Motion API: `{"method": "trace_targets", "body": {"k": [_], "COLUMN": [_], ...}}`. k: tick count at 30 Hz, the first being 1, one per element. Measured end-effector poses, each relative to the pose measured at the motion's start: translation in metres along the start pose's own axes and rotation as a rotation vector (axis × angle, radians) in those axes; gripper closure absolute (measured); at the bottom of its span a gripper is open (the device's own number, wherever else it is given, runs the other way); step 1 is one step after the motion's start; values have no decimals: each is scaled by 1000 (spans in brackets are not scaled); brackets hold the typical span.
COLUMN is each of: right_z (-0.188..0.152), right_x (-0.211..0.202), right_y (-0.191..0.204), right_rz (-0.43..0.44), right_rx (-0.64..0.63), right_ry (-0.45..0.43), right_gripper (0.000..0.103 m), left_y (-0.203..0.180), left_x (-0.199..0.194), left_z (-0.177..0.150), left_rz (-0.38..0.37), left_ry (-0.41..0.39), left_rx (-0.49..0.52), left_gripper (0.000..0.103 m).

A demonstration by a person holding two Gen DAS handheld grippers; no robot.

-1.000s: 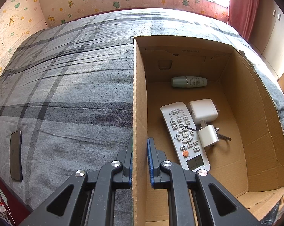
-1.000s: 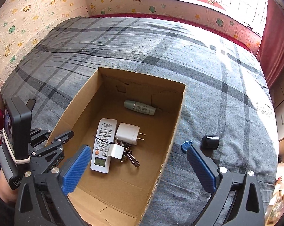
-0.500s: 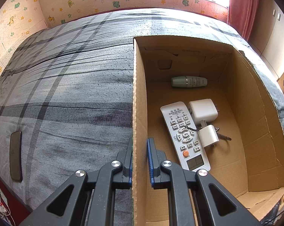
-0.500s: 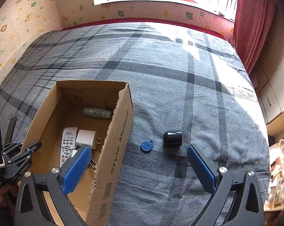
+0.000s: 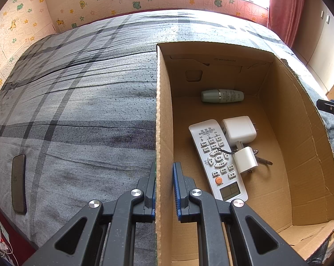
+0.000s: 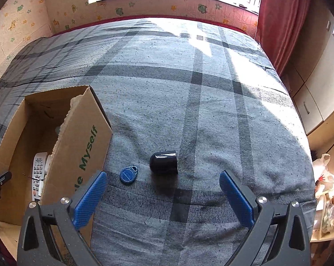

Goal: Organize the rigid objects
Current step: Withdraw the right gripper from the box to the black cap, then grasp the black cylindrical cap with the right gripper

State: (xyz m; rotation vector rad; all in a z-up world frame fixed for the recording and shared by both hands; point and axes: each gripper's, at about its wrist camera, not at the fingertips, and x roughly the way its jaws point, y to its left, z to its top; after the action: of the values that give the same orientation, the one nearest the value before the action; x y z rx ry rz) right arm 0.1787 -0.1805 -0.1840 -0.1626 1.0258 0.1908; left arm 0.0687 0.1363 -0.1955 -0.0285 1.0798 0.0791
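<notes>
On the box wall (image 5: 163, 115), left claw (image 5: 164, 186) clamped.

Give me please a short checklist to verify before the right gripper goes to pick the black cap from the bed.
1. Right gripper open wide enough for the black cap: ok, its fingers stand far apart.
2. Cap free to grasp: ok, it lies alone on the bed cover.
3. Blue key tag out of the way: not ok, it lies close to the cap's left and could be pinched along.
4. Left gripper steadying the cardboard box: ok, shut on its wall.
5. Room in the box: ok, bare floor right of the remote.
6. Cap will not roll: cannot tell.
</notes>
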Motion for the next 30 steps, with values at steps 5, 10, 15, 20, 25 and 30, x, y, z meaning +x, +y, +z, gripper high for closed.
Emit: {"method": "trace_targets", "body": {"k": [5, 10, 15, 20, 25, 30], "right_z": [-2, -1, 1, 3, 4, 6], "right_x": [28, 54, 73, 86, 95, 96], "right_y": [-8, -14, -15, -14, -12, -10], "right_rz": [-8, -11, -7, -8, -3, 10], "right_rx": [9, 13, 12, 8, 10, 7], "right_ry": [22, 52, 67, 87, 96, 104], "right_gripper": [0, 0, 1, 1, 9, 40], "left_y": [0, 0, 0, 0, 0, -1], "left_x": [0, 0, 1, 1, 1, 0], "left_z": [0, 0, 0, 0, -1, 0], "left_rz": [0, 2, 2, 6, 9, 9], "left_ry": [0, 1, 0, 0, 0, 1], "left_rx": [0, 2, 1, 4, 5, 5], "left_gripper": [90, 90, 90, 90, 90, 90]}}
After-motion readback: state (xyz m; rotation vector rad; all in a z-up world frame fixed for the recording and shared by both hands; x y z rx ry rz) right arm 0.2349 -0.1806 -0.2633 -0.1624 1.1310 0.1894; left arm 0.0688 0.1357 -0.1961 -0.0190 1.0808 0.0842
